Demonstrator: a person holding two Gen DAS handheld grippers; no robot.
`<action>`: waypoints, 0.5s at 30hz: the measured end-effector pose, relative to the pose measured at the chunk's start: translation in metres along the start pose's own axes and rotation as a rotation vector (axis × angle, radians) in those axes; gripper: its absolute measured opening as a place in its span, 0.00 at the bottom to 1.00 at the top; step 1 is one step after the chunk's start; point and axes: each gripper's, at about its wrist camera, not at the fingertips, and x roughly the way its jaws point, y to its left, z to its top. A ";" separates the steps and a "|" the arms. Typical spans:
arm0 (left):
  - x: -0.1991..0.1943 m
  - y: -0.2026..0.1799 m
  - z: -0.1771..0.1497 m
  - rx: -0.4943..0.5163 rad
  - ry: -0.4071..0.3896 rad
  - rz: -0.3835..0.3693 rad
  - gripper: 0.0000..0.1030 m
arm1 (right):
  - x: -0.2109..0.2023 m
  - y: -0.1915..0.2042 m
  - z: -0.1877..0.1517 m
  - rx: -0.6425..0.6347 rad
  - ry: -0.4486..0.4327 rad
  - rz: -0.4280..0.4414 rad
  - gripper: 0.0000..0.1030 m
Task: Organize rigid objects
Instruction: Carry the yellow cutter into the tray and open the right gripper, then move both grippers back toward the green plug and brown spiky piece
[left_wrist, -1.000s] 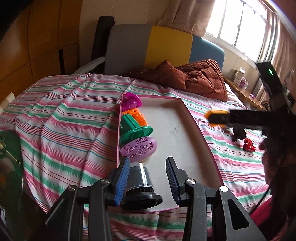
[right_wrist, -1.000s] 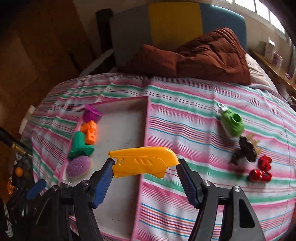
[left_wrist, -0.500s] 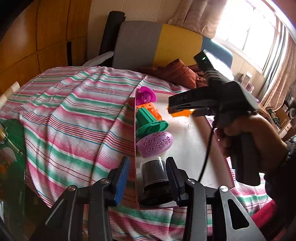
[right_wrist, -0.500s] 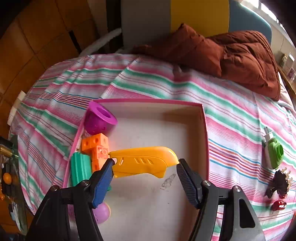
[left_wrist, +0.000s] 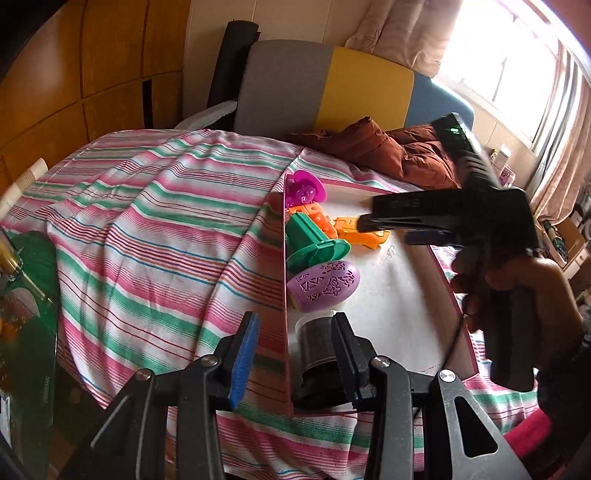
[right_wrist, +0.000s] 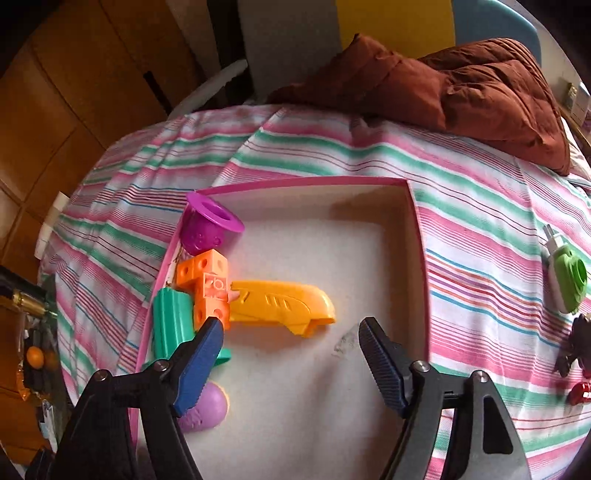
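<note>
On the white floor of the pink-rimmed tray (right_wrist: 419, 266) lies the yellow plastic piece (right_wrist: 280, 304), flat on its side, its left end touching the orange block (right_wrist: 207, 286). The right gripper (right_wrist: 291, 354) hangs just above and in front of it with its jaws opening; nothing is between the pads, and the yellow piece sits clear of both fingers. From the left wrist view the same gripper (left_wrist: 402, 230) reaches over the tray from the right, held in a hand (left_wrist: 517, 295).

Along the tray's left wall runs a row of toys: a magenta cup (right_wrist: 208, 225) at the far end, then the orange block, a green ridged spool (right_wrist: 171, 326) on its side, and a purple egg-shaped stencil (left_wrist: 323, 286) nearest the camera. At the tray's near left corner stands a dark cylindrical cup (left_wrist: 316, 350). The left gripper (left_wrist: 291, 345) straddles the tray wall there at a narrow setting: its right pad lies against the cup, its blue left pad is outside the wall, so whether the cup is truly clamped cannot be told.

Beyond the tray, on the striped bedspread (right_wrist: 480, 229), lie a green and white toy (right_wrist: 565, 280), a dark figure (right_wrist: 576, 347) and a small red piece (right_wrist: 580, 393), all well to the right. A brown quilt (right_wrist: 461, 88) is bunched at the far end of the bed.
</note>
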 end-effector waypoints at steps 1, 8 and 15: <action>-0.001 -0.001 0.000 0.003 -0.001 0.001 0.40 | -0.005 -0.002 -0.003 0.000 -0.008 0.000 0.75; -0.007 -0.008 0.001 0.027 -0.011 0.005 0.40 | -0.047 -0.014 -0.023 -0.032 -0.082 -0.006 0.75; -0.013 -0.023 0.001 0.072 -0.021 0.006 0.40 | -0.075 -0.024 -0.040 -0.072 -0.130 -0.035 0.75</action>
